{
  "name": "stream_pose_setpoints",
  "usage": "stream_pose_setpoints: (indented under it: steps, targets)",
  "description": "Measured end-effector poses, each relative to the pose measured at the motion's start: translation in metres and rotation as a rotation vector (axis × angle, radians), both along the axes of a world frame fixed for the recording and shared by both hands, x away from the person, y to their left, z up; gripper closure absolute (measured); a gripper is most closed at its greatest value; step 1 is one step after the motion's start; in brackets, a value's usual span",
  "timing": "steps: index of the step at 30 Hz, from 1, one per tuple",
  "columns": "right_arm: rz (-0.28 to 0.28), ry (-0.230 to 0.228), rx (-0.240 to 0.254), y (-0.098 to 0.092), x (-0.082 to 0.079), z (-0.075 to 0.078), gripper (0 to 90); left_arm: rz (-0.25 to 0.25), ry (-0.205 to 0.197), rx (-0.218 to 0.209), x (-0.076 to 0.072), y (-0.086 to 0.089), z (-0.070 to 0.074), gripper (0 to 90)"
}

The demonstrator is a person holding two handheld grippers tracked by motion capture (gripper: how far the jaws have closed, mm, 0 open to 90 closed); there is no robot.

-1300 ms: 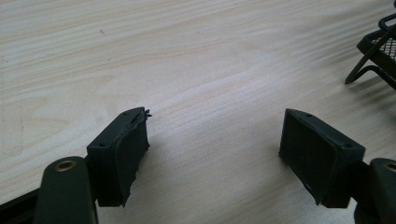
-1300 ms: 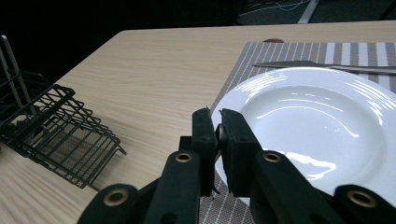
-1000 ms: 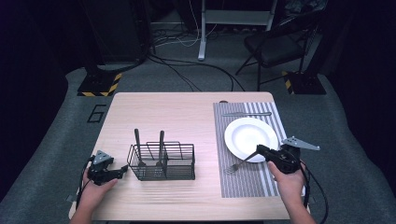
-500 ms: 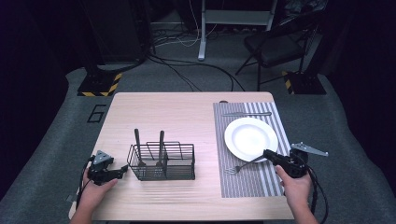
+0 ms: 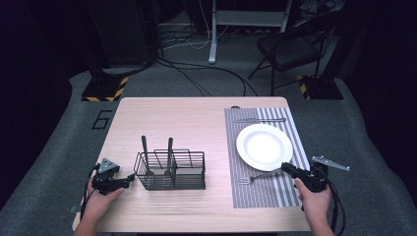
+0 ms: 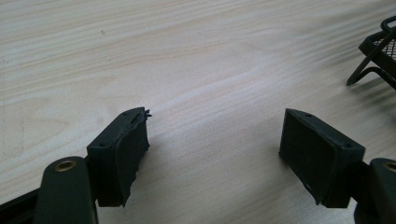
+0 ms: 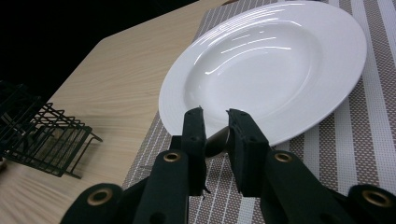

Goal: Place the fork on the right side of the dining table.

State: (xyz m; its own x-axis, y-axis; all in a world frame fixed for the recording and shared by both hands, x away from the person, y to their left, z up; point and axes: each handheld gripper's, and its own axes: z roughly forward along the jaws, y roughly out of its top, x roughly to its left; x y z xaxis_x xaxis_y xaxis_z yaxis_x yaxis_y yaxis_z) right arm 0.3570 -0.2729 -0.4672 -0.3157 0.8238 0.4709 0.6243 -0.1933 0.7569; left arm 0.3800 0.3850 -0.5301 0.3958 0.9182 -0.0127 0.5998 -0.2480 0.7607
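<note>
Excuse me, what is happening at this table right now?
A person is laying a place setting. The right gripper has set a fork on the striped placemat below the white plate, and its jaws have just been opening around the handle. The left gripper rests open beside the wire caddy.

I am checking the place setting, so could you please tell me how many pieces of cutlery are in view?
4: a fork on the placemat below the plate, with its handle between the right gripper jaws; a knife beyond the plate; two dark-handled pieces upright in the wire caddy. Others may be hidden there.

Right gripper [image 5: 290,170] at fork [image 5: 260,175] handle
</note>
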Motion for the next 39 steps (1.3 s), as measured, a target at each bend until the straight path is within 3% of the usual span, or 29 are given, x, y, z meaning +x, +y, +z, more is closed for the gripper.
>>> stream_pose_setpoints:
  steps: [8, 13, 39]
  targets:
    - [-0.016, 0.024, 0.028, -0.008, -0.005, -0.011, 74.8, -0.001, 0.001, 0.001, 0.0, 0.0, 0.0, 23.6]
    - [-0.021, 0.025, 0.011, -0.009, -0.007, -0.014, 73.4, -0.004, 0.008, 0.001, 0.0, 0.0, 0.001, 23.6]
    - [-0.068, 0.112, 0.046, -0.022, 0.003, -0.039, 68.4, -0.006, 0.007, 0.0, 0.0, 0.0, 0.0, 23.5]
